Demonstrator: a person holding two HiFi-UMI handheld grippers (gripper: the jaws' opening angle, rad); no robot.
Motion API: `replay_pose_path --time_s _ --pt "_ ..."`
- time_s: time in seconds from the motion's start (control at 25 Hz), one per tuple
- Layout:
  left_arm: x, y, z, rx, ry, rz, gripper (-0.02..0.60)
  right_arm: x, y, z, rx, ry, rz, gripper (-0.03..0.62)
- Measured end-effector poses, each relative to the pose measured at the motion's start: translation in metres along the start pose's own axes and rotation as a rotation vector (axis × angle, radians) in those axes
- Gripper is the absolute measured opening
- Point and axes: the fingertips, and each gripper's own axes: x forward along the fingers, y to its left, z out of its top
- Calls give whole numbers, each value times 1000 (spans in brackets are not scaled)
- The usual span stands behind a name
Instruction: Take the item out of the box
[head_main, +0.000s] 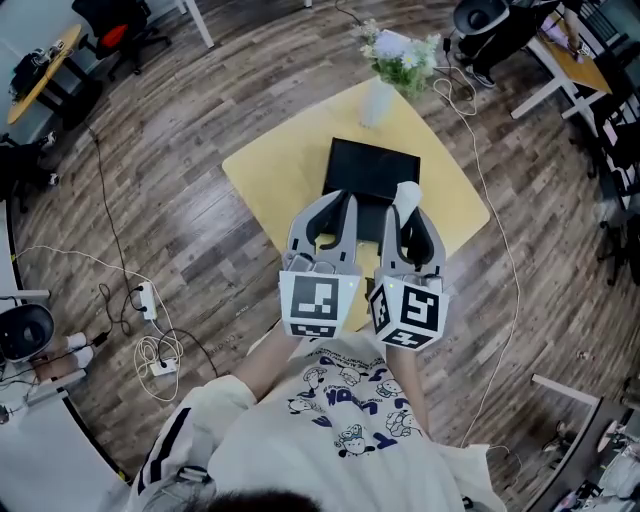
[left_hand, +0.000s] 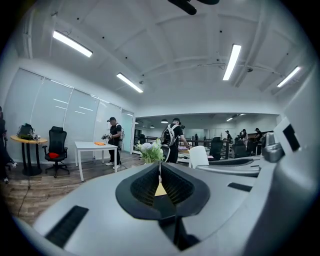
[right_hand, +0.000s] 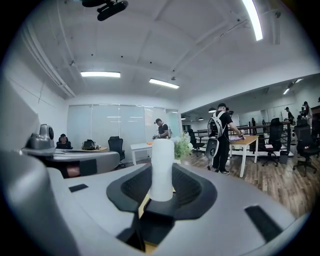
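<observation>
a flat black box (head_main: 372, 168) lies on the matte yellow square table (head_main: 275, 180), with a white vase of flowers (head_main: 380, 95) at the far corner. the right gripper (right_hand: 161, 186) clamps a smooth white cylinder (right_hand: 162, 160) over the box's near side. the left gripper (left_hand: 160, 176) has its ribbed jaws pressed together, empty

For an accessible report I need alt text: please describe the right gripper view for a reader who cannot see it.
The right gripper is closed on a smooth white cylindrical item, held upright between its dark ribbed pads. Behind lies an open office with white flowers and a person wearing a backpack.
</observation>
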Motion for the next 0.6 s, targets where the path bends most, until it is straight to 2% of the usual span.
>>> replay_pose_path --time_s 0.6 --pt "-3 0 -2 -6 2 4 26 -4 1 1 -1 -9 1 143"
